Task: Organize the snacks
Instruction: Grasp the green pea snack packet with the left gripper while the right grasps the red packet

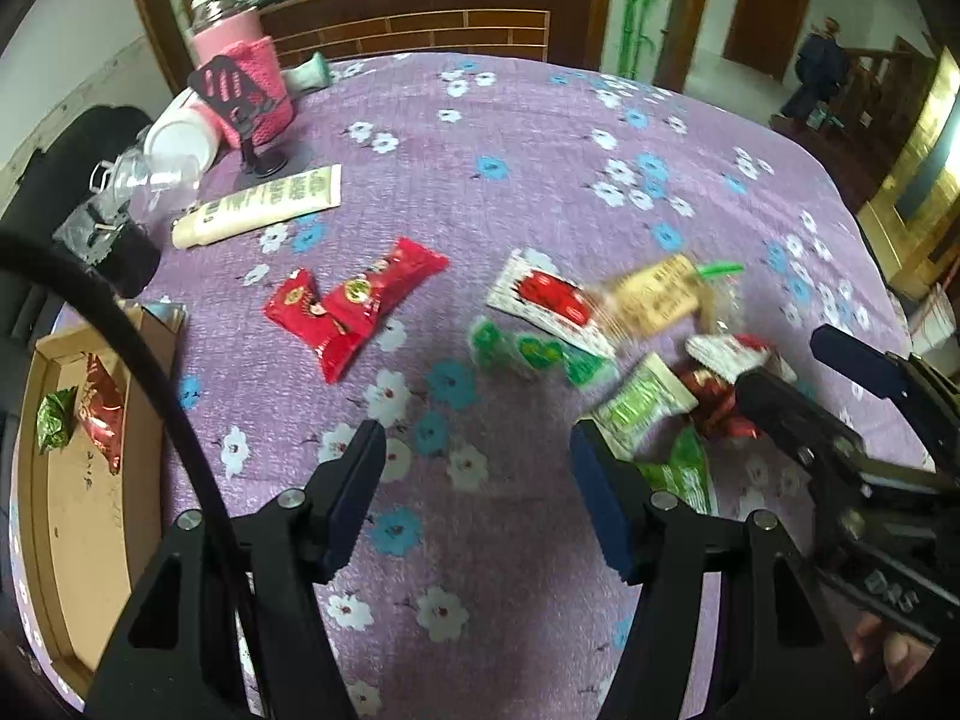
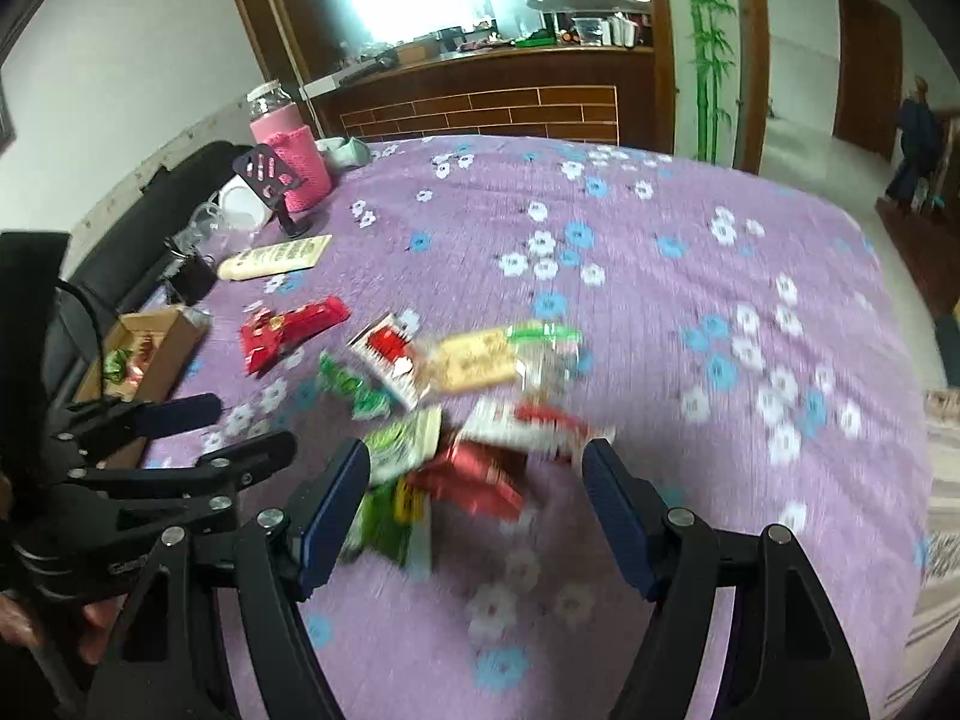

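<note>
Several snack packets lie on the purple flowered tablecloth (image 1: pixel 540 138). Two red packets (image 1: pixel 354 306) lie left of centre. A pile of white-red, yellow, green and dark red packets (image 1: pixel 600 330) lies to the right. A cardboard box (image 1: pixel 78 516) at the left table edge holds a red packet (image 1: pixel 102 414) and a green packet (image 1: pixel 54 420). My left gripper (image 1: pixel 477 456) is open and empty above bare cloth. My right gripper (image 2: pixel 474 474) is open and empty over the near end of the pile (image 2: pixel 468 420). The box also shows in the right wrist view (image 2: pixel 150 360).
At the back left stand a jar in a pink knitted sleeve (image 1: pixel 240 60), a black phone stand (image 1: pixel 240 102), a white cup (image 1: pixel 180 138), a cream tube (image 1: pixel 258 204) and a clear container (image 1: pixel 138 180). A black chair (image 2: pixel 150 210) stands at the left edge.
</note>
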